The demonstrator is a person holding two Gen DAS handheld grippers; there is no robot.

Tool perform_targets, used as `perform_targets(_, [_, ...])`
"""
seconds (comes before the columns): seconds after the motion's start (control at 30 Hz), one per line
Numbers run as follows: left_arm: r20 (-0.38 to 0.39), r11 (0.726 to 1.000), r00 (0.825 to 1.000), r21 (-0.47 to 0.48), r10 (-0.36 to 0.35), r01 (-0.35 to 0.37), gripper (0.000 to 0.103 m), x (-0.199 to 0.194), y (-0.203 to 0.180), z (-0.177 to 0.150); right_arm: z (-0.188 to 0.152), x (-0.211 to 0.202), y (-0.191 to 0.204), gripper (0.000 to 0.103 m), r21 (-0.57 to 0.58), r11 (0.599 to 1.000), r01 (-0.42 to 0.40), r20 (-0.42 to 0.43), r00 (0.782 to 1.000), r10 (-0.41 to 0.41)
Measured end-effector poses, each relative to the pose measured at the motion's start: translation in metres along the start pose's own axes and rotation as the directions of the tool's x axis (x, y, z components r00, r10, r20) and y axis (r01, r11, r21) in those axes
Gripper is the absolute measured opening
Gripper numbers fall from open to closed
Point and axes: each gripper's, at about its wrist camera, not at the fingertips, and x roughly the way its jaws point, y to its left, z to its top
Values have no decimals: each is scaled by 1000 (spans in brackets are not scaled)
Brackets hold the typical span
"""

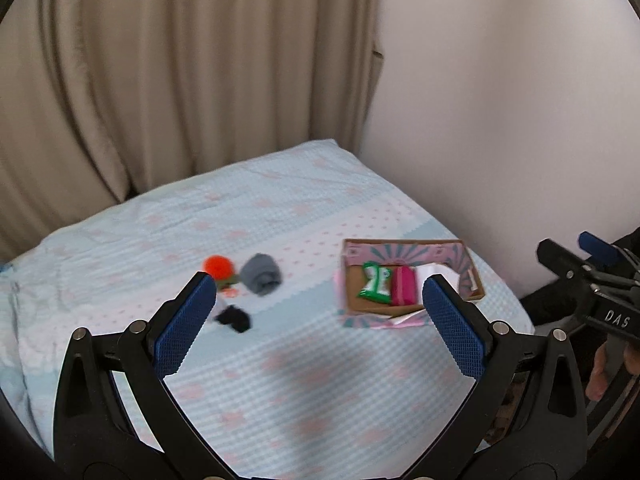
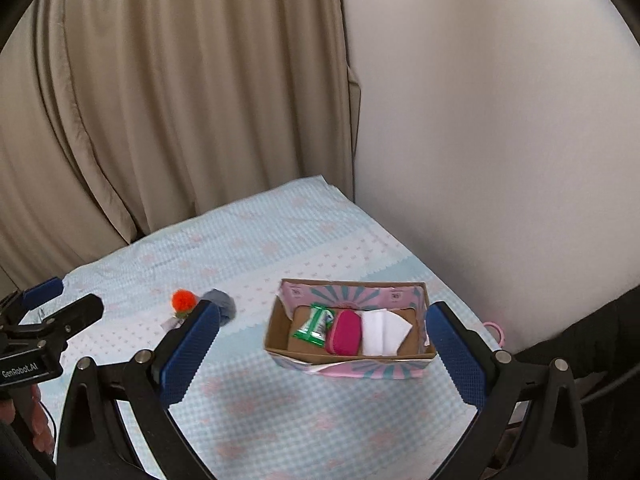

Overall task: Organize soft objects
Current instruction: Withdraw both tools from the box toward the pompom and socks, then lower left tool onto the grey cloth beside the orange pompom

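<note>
Grey roll (image 1: 261, 273) beyond wide-spread left gripper (image 1: 320, 300)

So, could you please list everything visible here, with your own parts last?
box: one, pink-teal patterned, on the bed's right
packet: one, green-white, in box, left
pouch: one, magenta, in box, middle
cloth: one, white, in box, right
pompom: one, orange, bed left
sock roll: one, grey, beside pompom
black item: one, near left claw
ring: one, pink, behind the box's right end
bed: one, light blue
curtain: beige, behind
left claw: open
right claw: open
</note>
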Motion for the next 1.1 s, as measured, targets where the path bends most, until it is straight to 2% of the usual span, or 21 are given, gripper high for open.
perform_targets(0.3, [3, 997, 1000, -64, 29, -29, 103, -35, 86, -30, -30, -27, 67, 103, -27, 1000, -7, 43, 999, 8])
perform_targets(0.53, [-9, 997, 999, -71, 34, -34, 103, -40, 154, -46, -43, -17, 119, 103, -20, 998, -55, 45, 997, 55])
perform_targets(0.8, [-57, 996, 998, -88, 27, -32, 103, 5, 213, -54, -60, 24, 178, 103, -29, 992, -122, 4, 993, 122])
perform_targets(1.1, [-158, 991, 987, -134, -14, -8, 103, 108, 254, -63, -86, 113, 219, 103, -66, 981, -183, -84, 981, 177])
